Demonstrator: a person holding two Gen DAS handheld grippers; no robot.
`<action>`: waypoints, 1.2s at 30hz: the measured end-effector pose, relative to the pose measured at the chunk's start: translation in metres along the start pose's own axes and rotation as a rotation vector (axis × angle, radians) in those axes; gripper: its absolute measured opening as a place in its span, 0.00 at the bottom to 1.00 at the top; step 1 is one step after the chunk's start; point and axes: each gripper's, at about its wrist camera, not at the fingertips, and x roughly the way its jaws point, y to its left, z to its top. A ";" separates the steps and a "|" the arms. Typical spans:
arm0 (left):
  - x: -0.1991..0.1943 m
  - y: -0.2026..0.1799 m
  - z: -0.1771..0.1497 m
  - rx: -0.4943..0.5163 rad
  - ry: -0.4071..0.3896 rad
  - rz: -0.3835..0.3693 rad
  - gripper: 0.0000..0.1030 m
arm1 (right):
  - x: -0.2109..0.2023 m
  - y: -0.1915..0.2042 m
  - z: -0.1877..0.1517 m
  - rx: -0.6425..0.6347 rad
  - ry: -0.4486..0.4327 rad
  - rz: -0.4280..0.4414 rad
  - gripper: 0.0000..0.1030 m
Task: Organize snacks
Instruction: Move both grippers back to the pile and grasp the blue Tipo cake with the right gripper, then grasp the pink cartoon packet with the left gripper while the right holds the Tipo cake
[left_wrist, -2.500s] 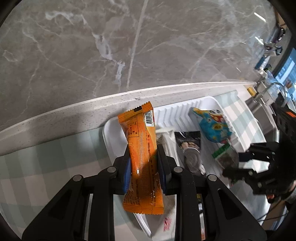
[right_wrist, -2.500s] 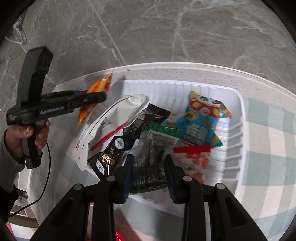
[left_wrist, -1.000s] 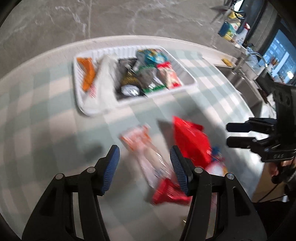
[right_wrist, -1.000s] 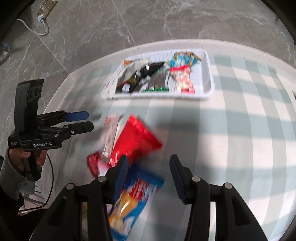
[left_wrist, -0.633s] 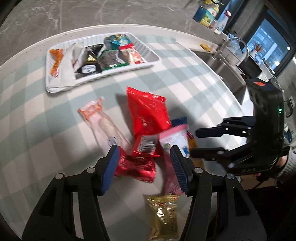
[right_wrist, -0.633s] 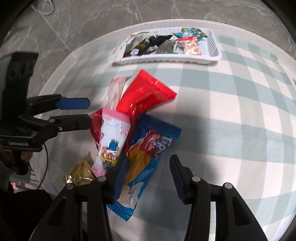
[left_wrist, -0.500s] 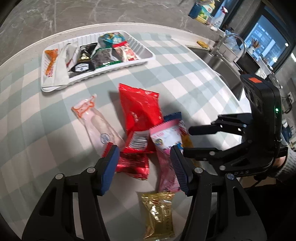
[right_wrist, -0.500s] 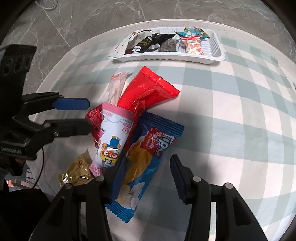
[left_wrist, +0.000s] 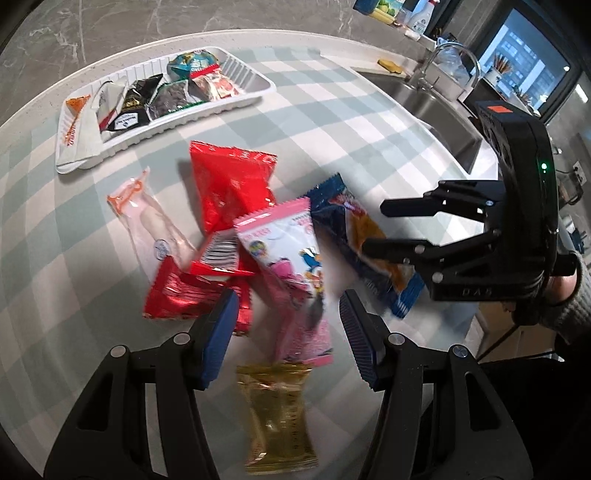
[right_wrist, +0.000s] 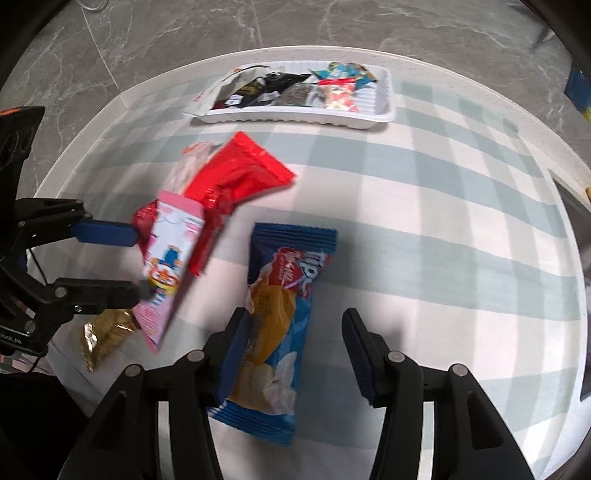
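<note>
both grippers off the tray (left_wrist: 258, 94), back over the loose pile.
right gripper (right_wrist: 291, 343) just widening, empty, above blue packet (right_wrist: 280, 332); left gripper (left_wrist: 284, 328) half-open, empty, above pink packet (left_wrist: 288, 258); next picks pending.

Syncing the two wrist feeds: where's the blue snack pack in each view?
Left wrist: blue snack pack right of centre, under the right gripper.
Right wrist: blue snack pack low centre, beside that gripper's left finger.
Shared landmark: white tray at the table's far edge.

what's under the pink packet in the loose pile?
The pink packet lies over a small red packet and the big red bag's lower end. Anything beneath its middle is hidden.
</note>
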 end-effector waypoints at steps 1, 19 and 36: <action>0.001 -0.004 0.000 -0.005 0.001 0.008 0.53 | -0.001 -0.004 -0.002 0.001 -0.003 -0.001 0.52; 0.049 -0.027 -0.001 -0.159 0.023 0.151 0.53 | 0.001 -0.022 -0.015 -0.091 -0.018 0.089 0.47; 0.060 -0.034 0.002 -0.113 0.004 0.193 0.66 | 0.008 -0.018 -0.016 -0.142 -0.042 0.099 0.33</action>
